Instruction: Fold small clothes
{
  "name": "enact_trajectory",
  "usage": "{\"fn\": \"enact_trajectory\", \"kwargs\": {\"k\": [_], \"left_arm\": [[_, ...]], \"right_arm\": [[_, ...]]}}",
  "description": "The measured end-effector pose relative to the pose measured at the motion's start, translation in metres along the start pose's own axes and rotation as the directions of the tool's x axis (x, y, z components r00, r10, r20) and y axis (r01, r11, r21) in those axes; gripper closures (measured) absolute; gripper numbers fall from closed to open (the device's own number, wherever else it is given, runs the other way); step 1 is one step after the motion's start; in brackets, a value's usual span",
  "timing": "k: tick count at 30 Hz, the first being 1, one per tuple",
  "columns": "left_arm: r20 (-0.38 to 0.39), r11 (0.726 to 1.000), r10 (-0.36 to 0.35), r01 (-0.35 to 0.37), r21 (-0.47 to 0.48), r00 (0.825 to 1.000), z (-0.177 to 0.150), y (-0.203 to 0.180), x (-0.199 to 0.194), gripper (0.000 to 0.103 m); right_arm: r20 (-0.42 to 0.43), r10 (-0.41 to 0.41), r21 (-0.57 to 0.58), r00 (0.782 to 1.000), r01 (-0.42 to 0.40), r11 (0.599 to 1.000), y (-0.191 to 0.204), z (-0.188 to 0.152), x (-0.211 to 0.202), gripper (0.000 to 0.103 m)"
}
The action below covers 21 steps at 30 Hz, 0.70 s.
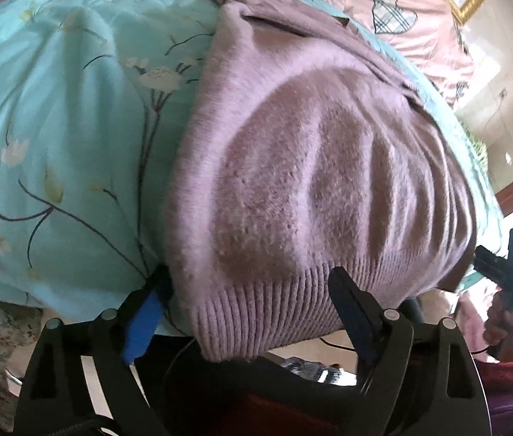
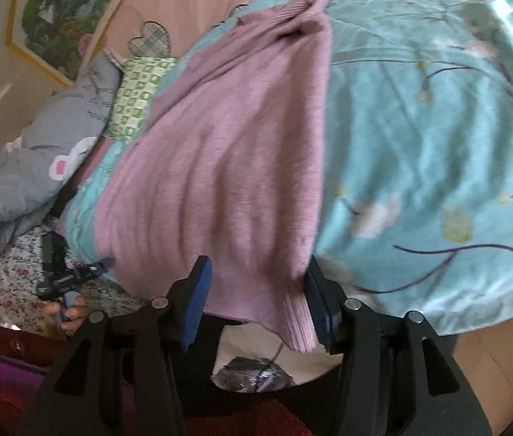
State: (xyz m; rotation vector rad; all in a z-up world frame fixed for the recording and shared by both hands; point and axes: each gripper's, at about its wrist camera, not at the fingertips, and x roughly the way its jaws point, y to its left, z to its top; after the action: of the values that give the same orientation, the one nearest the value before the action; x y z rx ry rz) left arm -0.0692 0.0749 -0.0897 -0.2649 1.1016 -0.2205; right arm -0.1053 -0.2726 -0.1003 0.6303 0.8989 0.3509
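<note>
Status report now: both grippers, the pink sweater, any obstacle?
Left gripper open, jaws astride the ribbed hem. Right gripper open, hem corner between the jaws. Pink sweater flat on the teal quilt. No obstacle seen.

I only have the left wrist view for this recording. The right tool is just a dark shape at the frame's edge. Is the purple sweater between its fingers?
Observer: Yes. In the right wrist view, a ribbed hem corner of the purple sweater hangs between the fingers of the right tool. The fingers stand apart and do not look clamped on it.
Operator: Is anything lying on the bed beyond that side of the sweater?
Observer: A grey quilt with paw prints lies bunched up there, apart from the sweater.
</note>
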Motion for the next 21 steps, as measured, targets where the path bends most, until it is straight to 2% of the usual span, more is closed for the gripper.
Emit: {"fn": "enact_trajectory", "kwargs": {"k": [2,4,5,7,8,9,10,11,12,14,17,21], "left_arm": [[0.003,1.000,0.012,-0.012,0.022,1.000,-0.001,-0.003,0.001,0.017],[0.006,1.000,0.006,-0.006,0.028,1.000,-0.002,-0.003,0.001,0.017],[0.006,1.000,0.004,-0.004,0.026,1.000,-0.002,-0.003,0.001,0.018],[0.011,1.000,0.011,-0.011,0.022,1.000,-0.002,-0.001,0.001,0.024],[0.016,1.000,0.022,-0.023,0.021,1.000,-0.002,0.001,-0.001,0.032],[0.021,0.999,0.048,-0.048,0.021,0.999,-0.003,0.003,-0.002,0.045],[0.025,0.997,0.068,-0.069,0.026,0.997,-0.005,0.006,-0.004,0.052],[0.030,0.996,0.080,-0.081,0.035,0.996,-0.005,0.007,-0.006,0.071],[0.029,0.998,0.056,-0.057,0.038,0.998,-0.007,0.010,-0.009,0.095],[0.021,1.000,0.008,-0.008,0.024,1.000,-0.008,0.015,-0.014,0.098],[0.040,0.998,-0.019,0.016,0.062,0.999,-0.013,0.007,-0.017,0.099],[0.058,0.990,-0.122,0.118,0.076,0.991,-0.016,-0.005,-0.020,0.099]], "right_arm": [[-0.032,0.011,-0.024,0.999,-0.012,1.000,0.003,-0.004,0.012,0.050],[-0.026,0.027,-0.042,0.999,-0.028,0.999,0.005,-0.008,0.023,0.050],[-0.017,0.037,-0.039,0.999,-0.037,0.999,0.005,-0.008,0.024,0.053],[0.007,0.059,-0.029,0.998,-0.058,0.998,0.004,-0.008,0.024,0.064],[0.013,0.064,-0.027,0.998,-0.063,0.998,0.003,-0.008,0.022,0.084],[0.013,0.069,-0.023,0.998,-0.069,0.997,0.003,-0.007,0.021,0.089],[0.015,0.074,-0.021,0.997,-0.074,0.997,0.003,-0.006,0.018,0.090],[0.022,0.078,-0.029,0.997,-0.077,0.997,0.004,-0.006,0.013,0.090],[0.032,0.091,-0.032,0.995,-0.090,0.995,0.003,-0.007,0.006,0.091],[0.060,0.126,-0.028,0.990,-0.125,0.992,-0.001,-0.008,-0.011,0.093],[0.105,0.135,-0.020,0.985,-0.134,0.991,-0.012,-0.012,-0.035,0.096],[0.156,0.163,0.029,0.974,-0.169,0.985,-0.028,-0.015,-0.054,0.097]]}}
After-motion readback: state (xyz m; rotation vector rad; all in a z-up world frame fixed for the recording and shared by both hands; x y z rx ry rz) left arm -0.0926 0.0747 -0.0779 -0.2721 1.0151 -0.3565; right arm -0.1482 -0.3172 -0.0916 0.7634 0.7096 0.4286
